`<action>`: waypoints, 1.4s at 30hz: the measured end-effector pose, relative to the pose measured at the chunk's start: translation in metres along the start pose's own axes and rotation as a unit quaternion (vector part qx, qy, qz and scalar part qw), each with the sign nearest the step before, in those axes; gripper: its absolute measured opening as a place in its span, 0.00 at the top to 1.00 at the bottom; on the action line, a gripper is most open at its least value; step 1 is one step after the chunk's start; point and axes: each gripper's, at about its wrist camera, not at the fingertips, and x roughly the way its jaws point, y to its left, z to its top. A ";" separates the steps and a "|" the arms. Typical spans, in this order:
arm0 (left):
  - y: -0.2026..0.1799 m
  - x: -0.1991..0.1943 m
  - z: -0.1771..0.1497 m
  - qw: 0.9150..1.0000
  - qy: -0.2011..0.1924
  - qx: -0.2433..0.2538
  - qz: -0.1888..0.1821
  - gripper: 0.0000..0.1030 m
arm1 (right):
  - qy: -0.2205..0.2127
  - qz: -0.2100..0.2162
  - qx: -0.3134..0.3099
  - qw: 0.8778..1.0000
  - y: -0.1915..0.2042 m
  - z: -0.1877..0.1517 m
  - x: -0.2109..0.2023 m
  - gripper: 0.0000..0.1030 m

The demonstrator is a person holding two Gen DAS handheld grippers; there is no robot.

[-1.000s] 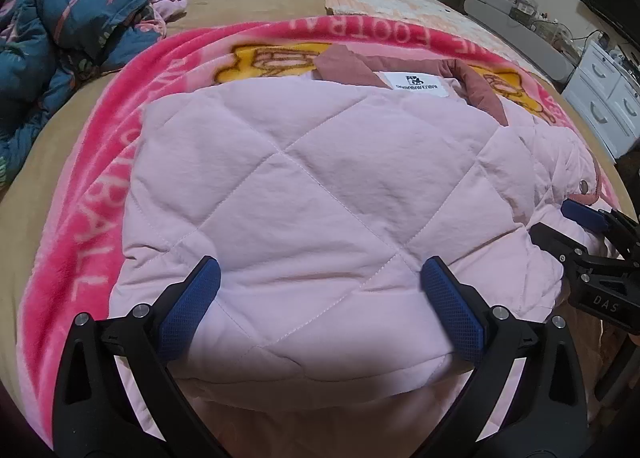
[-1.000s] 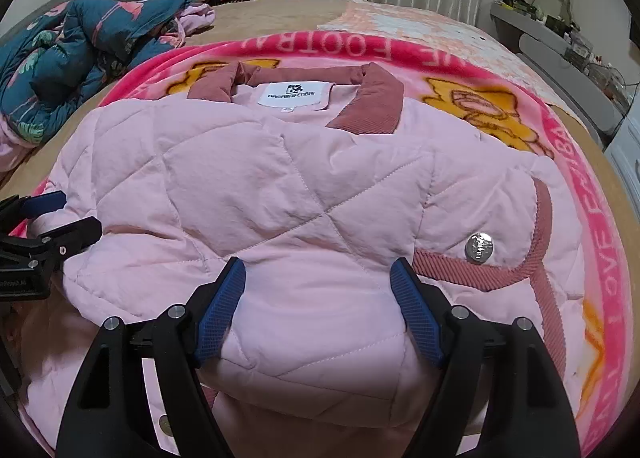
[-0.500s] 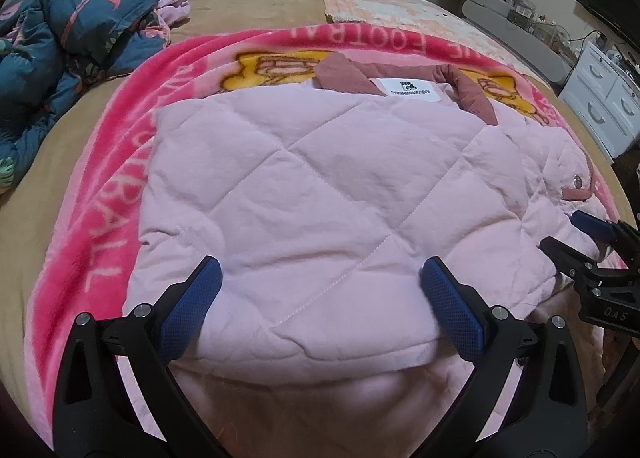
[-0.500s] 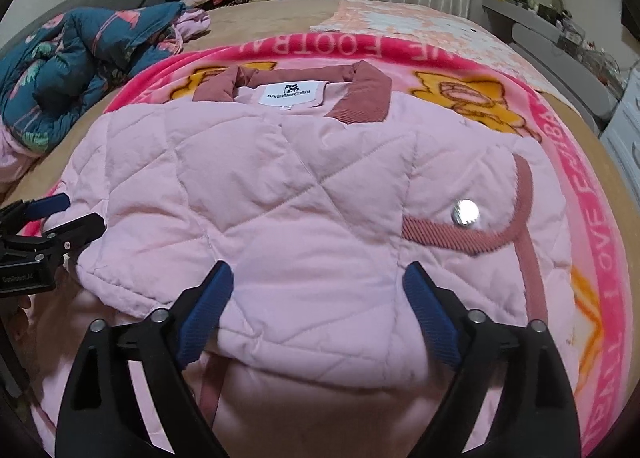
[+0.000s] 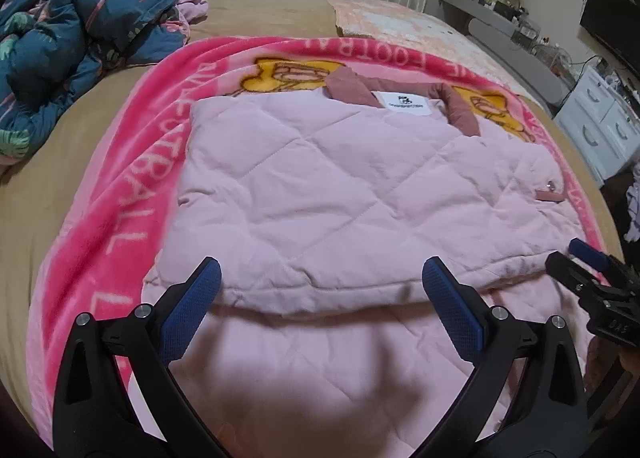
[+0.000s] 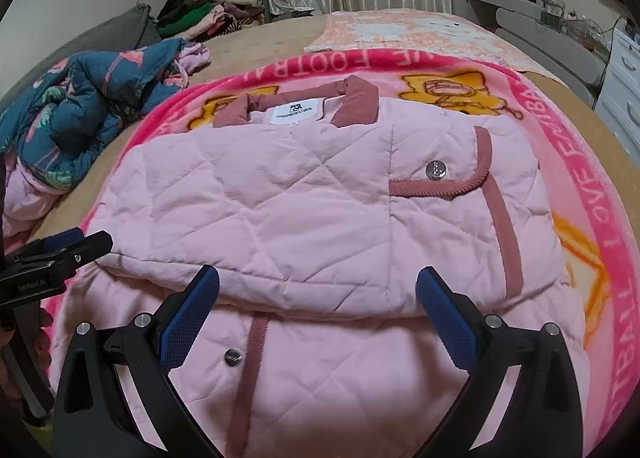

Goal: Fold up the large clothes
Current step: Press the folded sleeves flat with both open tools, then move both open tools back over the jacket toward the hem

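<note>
A pink quilted jacket with a dusty-rose collar lies on a pink blanket, its lower part folded up over its body. My left gripper hovers open above the near fold edge with nothing between its fingers. In the right wrist view it shows at the left edge as a black jaw. My right gripper hangs above the fold edge further right; its jaws are opening and nothing is between them. Its tip shows in the left wrist view.
A rumpled blue floral quilt lies left on the tan bed sheet. A pile of clothes sits at the far end. White drawers stand to the right of the bed.
Both grippers have drawn back and up from the jacket's folded edge, which now lies flat on the jacket. The right jaws have spread wider.
</note>
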 end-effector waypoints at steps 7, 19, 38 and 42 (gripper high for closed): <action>-0.005 -0.026 -0.007 1.000 -0.016 0.001 -0.012 0.08 | -0.017 0.003 -0.006 1.000 0.009 -0.004 -0.024 0.04; -0.016 -0.069 -0.016 0.999 -0.043 0.005 -0.027 0.08 | -0.061 0.014 -0.003 0.998 0.012 -0.006 -0.077 0.04; -0.025 -0.119 -0.031 0.996 -0.073 0.007 -0.044 0.08 | -0.108 0.026 -0.006 0.994 0.014 -0.020 -0.140 0.04; -0.028 -0.128 -0.034 0.996 -0.079 0.009 -0.045 0.08 | -0.113 0.025 -0.009 0.993 0.015 -0.024 -0.150 0.04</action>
